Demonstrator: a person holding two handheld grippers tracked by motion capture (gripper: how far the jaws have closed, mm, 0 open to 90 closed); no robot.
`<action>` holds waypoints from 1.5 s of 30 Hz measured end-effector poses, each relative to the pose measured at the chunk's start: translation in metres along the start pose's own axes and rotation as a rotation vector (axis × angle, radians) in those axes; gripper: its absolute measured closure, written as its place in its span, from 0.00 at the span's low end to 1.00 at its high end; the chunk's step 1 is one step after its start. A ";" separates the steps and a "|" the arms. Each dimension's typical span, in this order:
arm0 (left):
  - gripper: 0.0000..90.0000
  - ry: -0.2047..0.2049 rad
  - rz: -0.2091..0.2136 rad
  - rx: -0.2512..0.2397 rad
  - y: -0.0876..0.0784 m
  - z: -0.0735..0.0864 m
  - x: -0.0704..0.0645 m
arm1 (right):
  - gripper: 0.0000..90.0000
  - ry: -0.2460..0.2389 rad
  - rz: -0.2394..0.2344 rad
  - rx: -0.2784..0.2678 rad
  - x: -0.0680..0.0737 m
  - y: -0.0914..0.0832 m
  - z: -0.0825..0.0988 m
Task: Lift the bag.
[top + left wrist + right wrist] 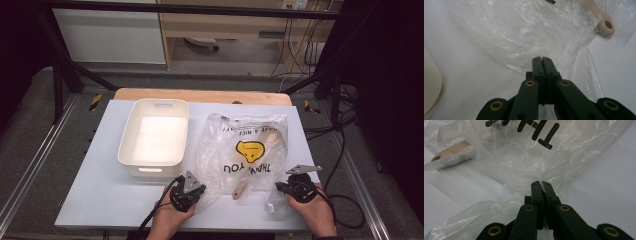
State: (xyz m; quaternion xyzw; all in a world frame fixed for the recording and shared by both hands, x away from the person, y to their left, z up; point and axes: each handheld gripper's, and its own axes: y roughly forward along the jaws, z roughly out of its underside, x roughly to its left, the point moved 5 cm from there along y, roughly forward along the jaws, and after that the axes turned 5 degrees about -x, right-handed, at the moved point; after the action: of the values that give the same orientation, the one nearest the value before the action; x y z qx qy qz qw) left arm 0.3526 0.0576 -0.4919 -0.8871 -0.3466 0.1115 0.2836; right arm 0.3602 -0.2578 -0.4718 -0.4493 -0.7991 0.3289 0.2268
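Observation:
A clear plastic bag (245, 145) printed with "THANK YOU" and a yellow face lies flat on the white table. A wooden utensil (240, 189) is inside it, and its handle end with a hole pokes out at the near edge (606, 25) (449, 151). My left gripper (201, 193) is at the bag's near left corner. In the left gripper view its jaws (541, 58) are shut, pinching the thin film (524, 32). My right gripper (280, 188) is at the near right corner, shut on film (524, 157) that bunches at its tips (541, 182).
A white rectangular bin (162, 103) stands left of the bag, its corner showing in the left gripper view (430, 85). The white tabletop (100, 190) lies on a wooden board, and black frame bars and cables run along both sides.

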 end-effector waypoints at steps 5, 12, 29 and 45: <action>1.00 -0.032 0.019 0.004 -0.002 -0.004 0.005 | 1.00 -0.010 -0.017 -0.003 0.004 -0.001 -0.005; 1.00 -0.083 0.048 -0.045 -0.018 -0.029 0.014 | 1.00 -0.039 -0.033 -0.030 0.011 -0.006 -0.022; 1.00 -0.098 0.081 -0.075 -0.038 -0.082 0.036 | 1.00 -0.113 -0.036 -0.039 0.018 -0.017 -0.070; 1.00 -0.067 0.058 -0.085 -0.046 -0.112 0.054 | 1.00 -0.102 -0.050 -0.066 0.014 -0.022 -0.089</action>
State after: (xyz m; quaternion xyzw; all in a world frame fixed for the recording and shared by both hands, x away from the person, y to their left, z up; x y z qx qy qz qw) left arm 0.4113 0.0739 -0.3742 -0.9038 -0.3345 0.1347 0.2306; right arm 0.3988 -0.2253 -0.3945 -0.4190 -0.8311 0.3188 0.1792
